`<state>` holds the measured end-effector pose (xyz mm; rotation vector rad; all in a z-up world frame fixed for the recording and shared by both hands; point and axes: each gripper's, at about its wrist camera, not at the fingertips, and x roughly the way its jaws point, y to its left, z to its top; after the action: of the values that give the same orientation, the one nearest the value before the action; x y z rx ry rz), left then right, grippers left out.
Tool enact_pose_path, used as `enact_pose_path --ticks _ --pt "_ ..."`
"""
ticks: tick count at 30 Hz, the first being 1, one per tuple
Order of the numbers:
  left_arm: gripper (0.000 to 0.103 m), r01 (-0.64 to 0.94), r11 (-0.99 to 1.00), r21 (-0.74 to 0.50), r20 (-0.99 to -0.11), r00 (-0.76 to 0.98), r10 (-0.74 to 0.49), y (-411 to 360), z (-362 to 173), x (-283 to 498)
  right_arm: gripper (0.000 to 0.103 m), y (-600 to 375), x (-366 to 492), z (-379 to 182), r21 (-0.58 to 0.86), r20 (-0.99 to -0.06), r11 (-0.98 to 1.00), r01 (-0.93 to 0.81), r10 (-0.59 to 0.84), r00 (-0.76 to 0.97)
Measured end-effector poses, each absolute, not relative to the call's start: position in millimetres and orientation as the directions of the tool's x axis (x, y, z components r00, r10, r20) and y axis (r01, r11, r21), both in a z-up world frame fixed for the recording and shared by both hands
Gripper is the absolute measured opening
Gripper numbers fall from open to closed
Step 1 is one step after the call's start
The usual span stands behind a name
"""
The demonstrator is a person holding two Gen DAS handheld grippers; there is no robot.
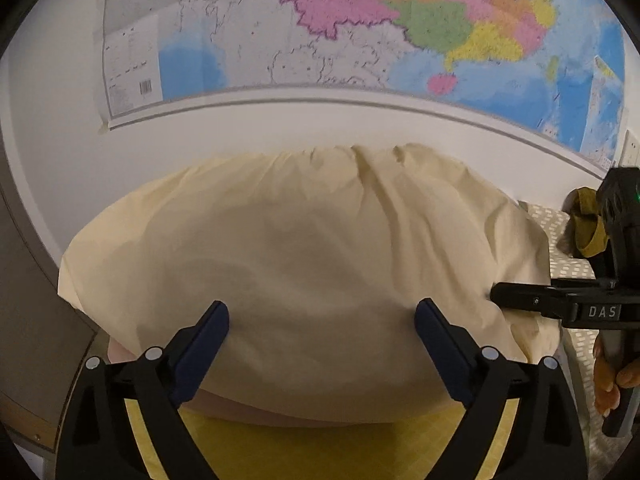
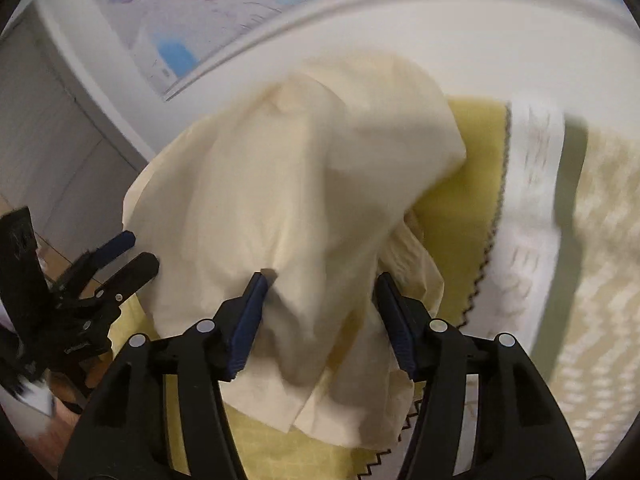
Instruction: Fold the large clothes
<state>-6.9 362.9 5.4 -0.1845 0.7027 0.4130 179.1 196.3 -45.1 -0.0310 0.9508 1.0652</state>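
Left hand-held gripper (image 1: 322, 322): jaws spread wide, released. Its blue pads (image 1: 204, 344) stand apart over the near part of the cream garment (image 1: 304, 248), and neither pad presses the cloth.

Right hand-held gripper (image 2: 320, 312): jaws partly spread. The cream garment lies between the pads (image 2: 248, 320), and a fold of it passes just beside the left pad. No pinch on the cloth is visible, so the gripper reads as released. In the left wrist view this gripper enters from the right edge, with a hand (image 1: 612, 376) on its grip.

The cream garment lies bunched in a broad, wrinkled mound on a yellow checked sheet (image 2: 472, 168) that covers the bed. A white patterned cloth (image 2: 528, 184) with a dark zigzag edge lies to the right of the garment. An olive cloth (image 1: 586, 224) sits behind the right gripper.

A coloured map (image 1: 360, 28) hangs on the white wall (image 1: 280, 128) behind the bed.
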Motion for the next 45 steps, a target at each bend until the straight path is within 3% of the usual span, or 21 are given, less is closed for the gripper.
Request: enact_pose_path --ticks 3,8,12,14,19,21,24,31,45 --pt "0.091 -0.431 0.902 -0.029 -0.660 0.686 0.306 364 7 -9 0.056 190 174 -42 0.405 -0.667 0.520 -0.752 0.731 0.146" --pt "0.096 -0.456 0.890 -0.019 -0.658 0.676 0.332 359 11 -12 0.062 179 143 -11 0.273 -0.632 0.517 -0.812 0.732 0.254" --pt "0.096 -0.478 0.878 -0.021 -0.659 0.667 0.347 354 13 -19 0.079 171 120 5 0.181 -0.579 0.522 -0.833 0.742 0.338" --pt "0.096 -0.500 0.866 -0.013 -0.655 0.659 0.370 352 15 -22 0.082 171 112 8 0.143 -0.563 0.514 -0.845 0.745 0.358" --pt "0.096 -0.520 0.854 -0.028 -0.655 0.655 0.377 349 17 -23 0.083 187 102 -4 0.079 -0.582 0.491 -0.867 0.729 0.360" --pt "0.096 -0.528 0.849 -0.028 -0.670 0.640 0.376 353 10 -19 0.078 200 105 -18 0.085 -0.620 0.471 -0.878 0.715 0.324" --pt "0.096 -0.552 0.832 -0.048 -0.698 0.615 0.368 365 -2 -16 0.079 216 120 -40 0.142 -0.688 0.476 -0.868 0.678 0.259" --pt "0.096 -0.559 0.829 -0.031 -0.687 0.614 0.388 356 3 -34 0.079 202 111 -25 0.174 -0.667 0.470 -0.865 0.703 0.247" --pt "0.096 -0.606 0.794 -0.035 -0.673 0.602 0.430 308 11 -66 0.097 149 52 0 0.026 -0.570 0.476 -0.879 0.729 0.378"
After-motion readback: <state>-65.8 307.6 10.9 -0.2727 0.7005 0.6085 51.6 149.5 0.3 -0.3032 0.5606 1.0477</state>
